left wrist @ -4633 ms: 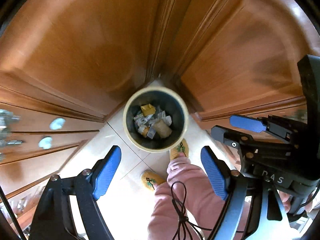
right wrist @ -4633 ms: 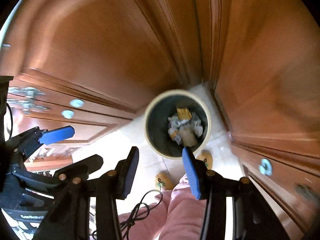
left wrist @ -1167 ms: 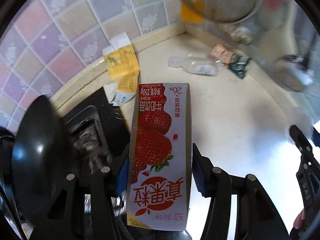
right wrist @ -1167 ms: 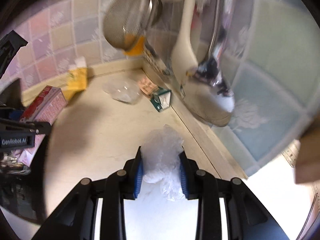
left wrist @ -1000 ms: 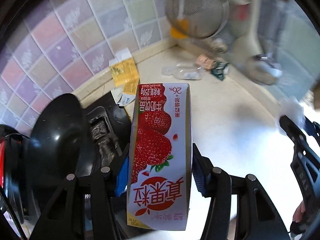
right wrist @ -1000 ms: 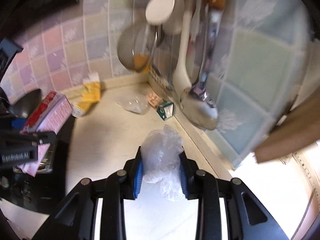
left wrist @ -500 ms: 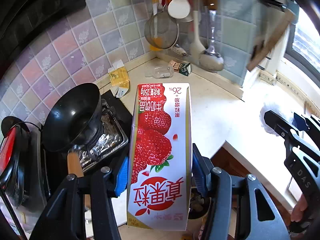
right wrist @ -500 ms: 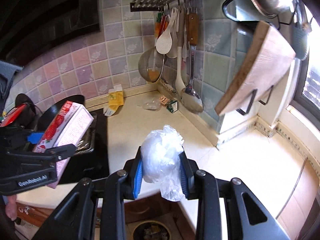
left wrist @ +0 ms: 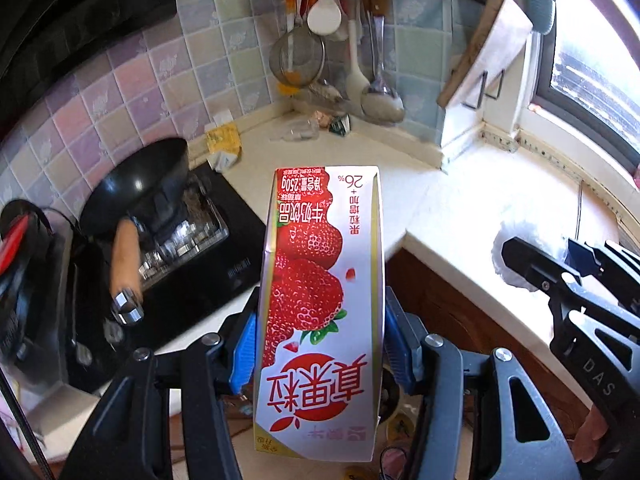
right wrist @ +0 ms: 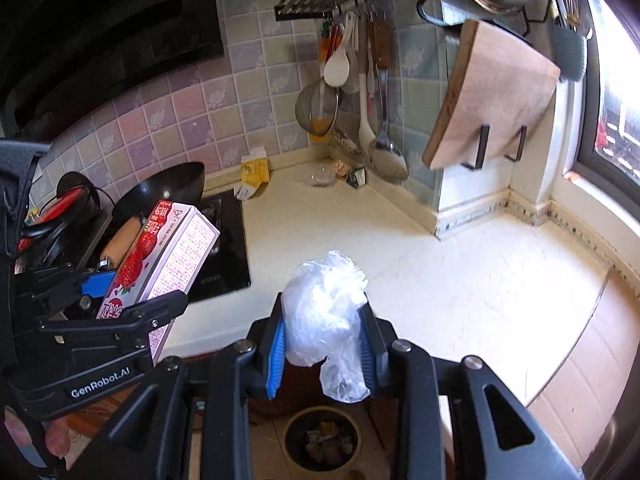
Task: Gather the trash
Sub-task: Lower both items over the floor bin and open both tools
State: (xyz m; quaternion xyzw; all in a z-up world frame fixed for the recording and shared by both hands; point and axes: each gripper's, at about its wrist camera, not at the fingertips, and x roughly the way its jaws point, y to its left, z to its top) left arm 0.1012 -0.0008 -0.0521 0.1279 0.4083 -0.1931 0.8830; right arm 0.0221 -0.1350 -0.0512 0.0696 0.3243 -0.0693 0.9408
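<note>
A strawberry milk carton (left wrist: pixel 320 300) stands between the blue pads of my left gripper (left wrist: pixel 320 344), which is shut on it; the carton (right wrist: pixel 160 260) shows in the right wrist view too. My right gripper (right wrist: pixel 324 344) is shut on a crumpled clear plastic bag (right wrist: pixel 324 304), seen as a white lump (left wrist: pixel 516 248) at the right of the left wrist view. Below, on the floor, sits the round trash bin (right wrist: pixel 322 440) with scraps in it. Back in the counter corner lie a yellow packet (left wrist: pixel 224 138), a clear plastic bottle (left wrist: pixel 296 133) and small wrappers (left wrist: pixel 338 122).
A black wok (left wrist: pixel 136 188) with a wooden handle sits on the black stove (left wrist: pixel 208 248) at the left. Utensils and a strainer (left wrist: pixel 298 56) hang on the tiled wall, a cutting board (right wrist: pixel 492 96) on a rack. The cream counter (right wrist: pixel 460 264) edge lies just ahead; wooden cabinets below.
Both grippers have pulled back from the counter corner, each keeping its load. The stove, counter edge, cabinets and the trash bin below have come into view.
</note>
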